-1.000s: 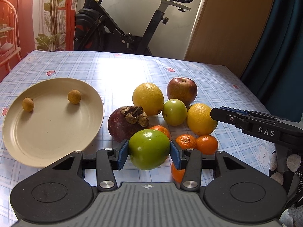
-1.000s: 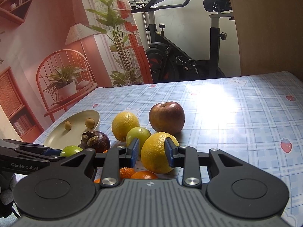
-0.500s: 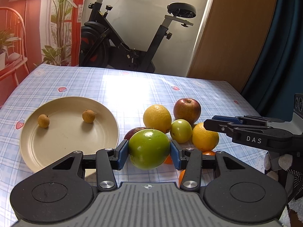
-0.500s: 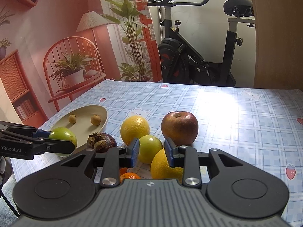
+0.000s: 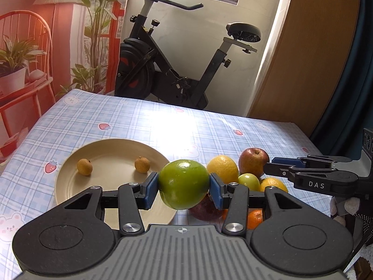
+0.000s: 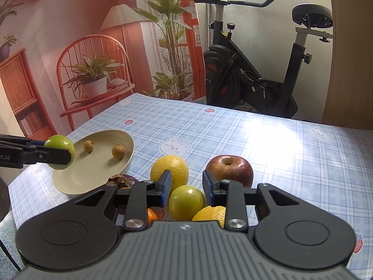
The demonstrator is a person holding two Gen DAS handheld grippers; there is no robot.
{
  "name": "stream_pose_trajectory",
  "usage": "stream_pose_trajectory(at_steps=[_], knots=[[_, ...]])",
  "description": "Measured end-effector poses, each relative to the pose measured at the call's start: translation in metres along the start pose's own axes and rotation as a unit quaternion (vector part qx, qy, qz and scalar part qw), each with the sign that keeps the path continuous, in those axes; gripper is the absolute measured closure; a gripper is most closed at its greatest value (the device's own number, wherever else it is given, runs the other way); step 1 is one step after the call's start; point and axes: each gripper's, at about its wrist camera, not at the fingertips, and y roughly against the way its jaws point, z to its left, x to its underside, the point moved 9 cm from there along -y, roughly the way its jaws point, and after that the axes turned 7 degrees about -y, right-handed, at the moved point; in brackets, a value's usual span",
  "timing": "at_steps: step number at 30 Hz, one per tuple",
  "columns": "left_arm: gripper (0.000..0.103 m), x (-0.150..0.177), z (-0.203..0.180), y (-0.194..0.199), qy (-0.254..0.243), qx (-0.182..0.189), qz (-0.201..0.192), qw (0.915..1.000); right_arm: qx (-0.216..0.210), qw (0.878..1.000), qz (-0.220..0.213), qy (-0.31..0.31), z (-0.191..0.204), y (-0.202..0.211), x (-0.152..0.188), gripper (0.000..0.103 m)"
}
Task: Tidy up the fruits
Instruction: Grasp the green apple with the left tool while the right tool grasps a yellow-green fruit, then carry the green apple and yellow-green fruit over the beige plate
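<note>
Green apple (image 5: 184, 184) sat clamped in left gripper (image 5: 184, 187), above plate (image 5: 112, 154) rim near counter's left edge. Right gripper (image 6: 186, 185) nearly closed, empty. Best lowered gently onto bare plate, clear of longans.

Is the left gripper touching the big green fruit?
Touching. The left wrist view shows the left gripper with both blue pads pressed against the green fruit, lifted above the plate.

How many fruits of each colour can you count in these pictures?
Green: 2, large green fruit and small green fruit
Yellow: 2 yellow citrus
Red: 1 red apple
Purple: 1 dark purple fruit
Brown: 2 small brown fruits on the plate
Orange: at least 2 small orange fruits, partly hidden
Total: at least 10
</note>
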Motion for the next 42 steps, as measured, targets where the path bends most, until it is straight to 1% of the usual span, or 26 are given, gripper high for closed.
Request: stream_pose_trajectory(at_steps=[3,7,8,10,13,19,22,25,30,42], knots=[[0.054,-0.003,0.012,0.0,0.007,-0.007,-0.003,0.9999,0.002,1.0,0.018,0.018,0.005,-0.011,0.001,0.07],[0.054,-0.003,0.018,-0.001,0.015,-0.011,-0.004,0.9998,0.004,0.998,0.053,0.035,0.008,-0.027,0.008,0.069],[0.054,-0.002,0.019,-0.002,0.016,-0.01,-0.003,0.9998,0.007,0.997,0.06,0.04,0.008,-0.031,0.01,0.068],[0.054,0.001,0.019,-0.004,0.019,-0.011,0.0,0.9998,0.011,0.996,0.076,0.054,0.01,-0.037,0.015,0.062],[0.054,0.005,0.021,-0.007,0.023,-0.011,0.004,0.9997,0.02,0.993,0.092,0.071,0.011,-0.045,0.02,0.057],[0.054,0.007,0.026,-0.011,0.03,-0.01,0.007,0.9995,0.035,0.988,0.118,0.091,0.009,-0.057,0.026,0.055],[0.054,0.007,0.027,-0.013,0.03,-0.011,0.009,0.9994,0.041,0.987,0.122,0.099,0.01,-0.058,0.027,0.056],[0.054,0.007,0.026,-0.014,0.027,-0.014,0.011,0.9995,0.034,0.987,0.121,0.099,0.011,-0.056,0.028,0.056],[0.054,0.007,0.022,-0.014,0.024,-0.019,0.011,0.9995,0.022,0.99,0.11,0.086,0.012,-0.048,0.026,0.056],[0.054,0.003,0.017,-0.005,0.01,-0.028,0.002,0.9996,0.015,0.995,0.067,0.077,0.021,-0.021,0.011,0.056]])
